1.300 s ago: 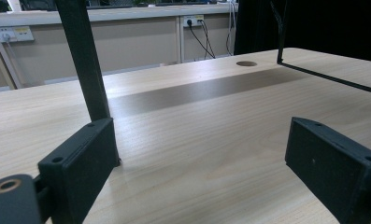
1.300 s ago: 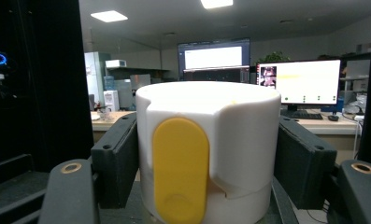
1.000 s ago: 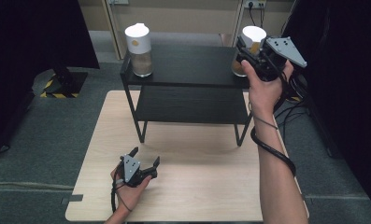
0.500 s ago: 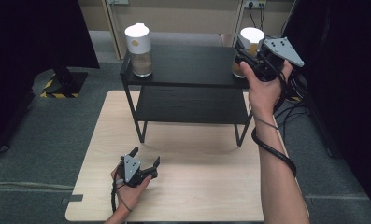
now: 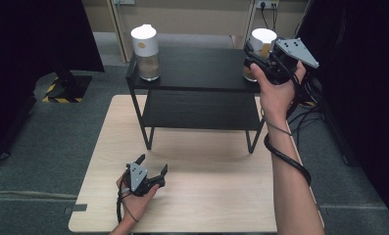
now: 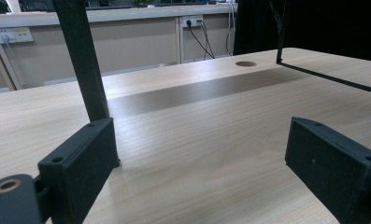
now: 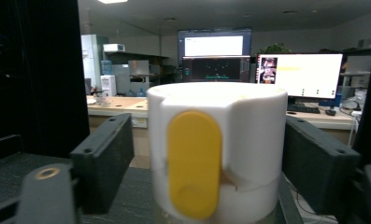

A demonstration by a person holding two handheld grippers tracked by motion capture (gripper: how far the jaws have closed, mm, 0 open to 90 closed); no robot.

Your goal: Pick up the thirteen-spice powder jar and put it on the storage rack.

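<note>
The white-capped jar [image 5: 261, 49] stands at the upper right of the high view, on the right end of the black shelf's [image 5: 197, 73] top board. In the right gripper view its white cap [image 7: 217, 154], with a yellow oval tab [image 7: 194, 163] facing the camera, sits in the middle of the frame between the two black jaws. A narrow gap shows on the left side and the right jaw stands just beside the cap, so the pads do not press on it. The right gripper [image 5: 255, 55] has just been opening its jaws, with the jar between them, released. The right hand [image 5: 276, 93] holds it level at the shelf's top.

A second white-capped jar [image 5: 146, 51] stands at the shelf's left end, well apart from the first.

At the lower left of the high view the left gripper [image 5: 152, 166] rests on the wooden table [image 5: 216, 196], its jaws spread wide with nothing but bare tabletop between them.
</note>
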